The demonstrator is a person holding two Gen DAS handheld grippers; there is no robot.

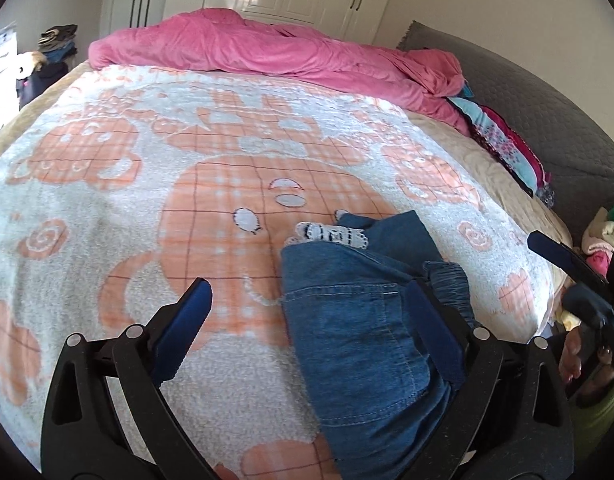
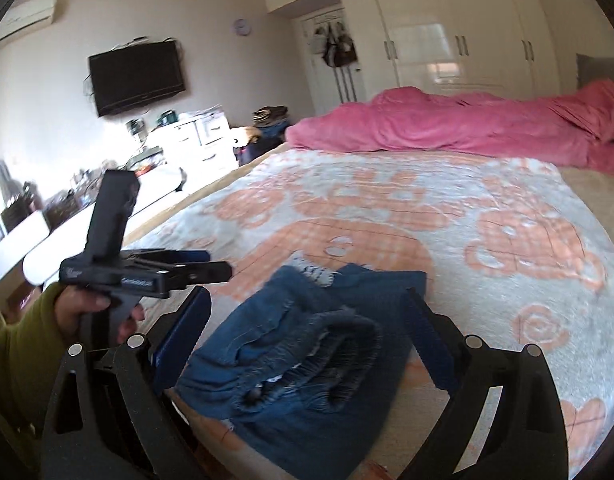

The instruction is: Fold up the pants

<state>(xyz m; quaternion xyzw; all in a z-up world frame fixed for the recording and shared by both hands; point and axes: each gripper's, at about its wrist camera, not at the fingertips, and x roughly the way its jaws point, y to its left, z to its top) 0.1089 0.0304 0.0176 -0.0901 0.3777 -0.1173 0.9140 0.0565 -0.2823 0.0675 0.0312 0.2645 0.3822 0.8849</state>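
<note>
The left gripper [image 1: 307, 300] is hovering just above the bed with its jaws spread wide and nothing between them; its right blue finger [image 1: 431, 328] is lying over the denim, its left finger over bare blanket. The right gripper [image 2: 307, 308] is likewise gaping apart, straddling the bunched waistband without pinching it.

The pants [image 1: 367, 320], blue denim, are lying folded into a compact bundle near the close edge of the bed. In the left wrist view the bundle's long axis is running away from the camera, a stitched back pocket facing up, the gathered elastic waistband [image 2: 339, 356] sitting at its right side, and the frayed white-patterned cuffs [image 1: 331, 234] pointing toward the far side of the bed. In the right wrist view the waistband is facing the camera and the hems are pointing away.

Under them the orange-and-white blanket [image 1: 127, 200] is spreading across the mattress. Farther off, a pink duvet [image 1: 267, 52] is lying heaped along the far edge, and white wardrobes [image 2: 459, 40] are standing behind it.
</note>
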